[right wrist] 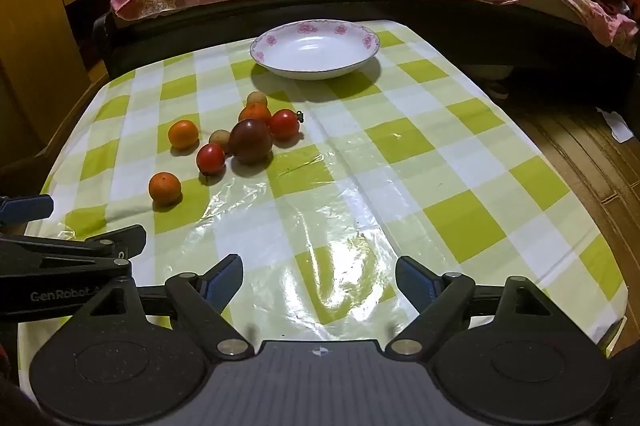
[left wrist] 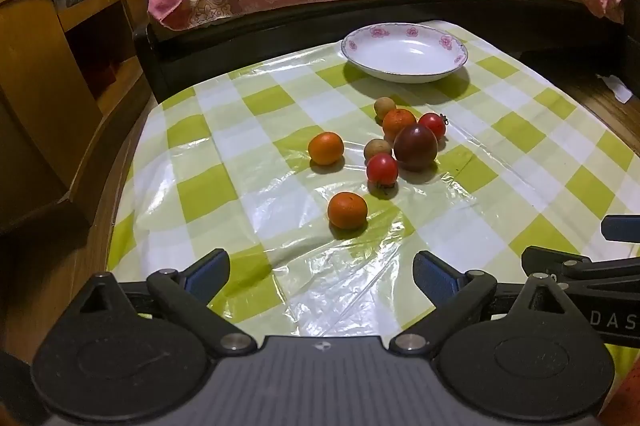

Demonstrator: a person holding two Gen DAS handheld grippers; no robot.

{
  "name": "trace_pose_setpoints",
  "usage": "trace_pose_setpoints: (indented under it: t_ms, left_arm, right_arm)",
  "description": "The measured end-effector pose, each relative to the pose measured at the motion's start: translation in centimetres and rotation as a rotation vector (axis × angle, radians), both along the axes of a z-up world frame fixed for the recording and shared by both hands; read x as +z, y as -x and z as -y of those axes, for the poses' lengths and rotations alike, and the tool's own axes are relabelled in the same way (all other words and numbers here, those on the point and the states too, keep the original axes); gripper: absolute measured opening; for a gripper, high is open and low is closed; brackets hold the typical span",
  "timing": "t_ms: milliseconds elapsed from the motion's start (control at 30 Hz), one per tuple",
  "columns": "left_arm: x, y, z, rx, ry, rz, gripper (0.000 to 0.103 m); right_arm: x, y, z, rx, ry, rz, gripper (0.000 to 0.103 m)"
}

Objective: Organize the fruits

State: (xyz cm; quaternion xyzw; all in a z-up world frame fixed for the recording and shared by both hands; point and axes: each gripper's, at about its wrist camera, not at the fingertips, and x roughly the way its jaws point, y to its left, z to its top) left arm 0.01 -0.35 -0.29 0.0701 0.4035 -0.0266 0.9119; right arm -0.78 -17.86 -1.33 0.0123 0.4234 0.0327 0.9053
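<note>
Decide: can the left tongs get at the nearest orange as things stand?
Probably yes. The left tongs are open, and only bare tablecloth lies between them and the nearest orange, which sits apart from the other fruit.

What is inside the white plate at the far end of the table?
Nothing: the plate shows only its bare white bottom and pink flower rim. All fruits, such as the dark plum, lie on the tablecloth in front of it. What is under the plate cannot be seen.
</note>
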Motion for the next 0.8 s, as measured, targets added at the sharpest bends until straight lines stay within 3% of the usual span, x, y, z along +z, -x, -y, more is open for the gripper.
trace_pose_setpoints:
  t_ms: [800]
  left_arm:
    - [-0.06, -0.37, 0.22, -0.006, -0.021, 0.005, 0.102]
  right_arm:
    - [-0.35, -0.18, -0.33, 0.004, -0.012, -0.009, 0.08]
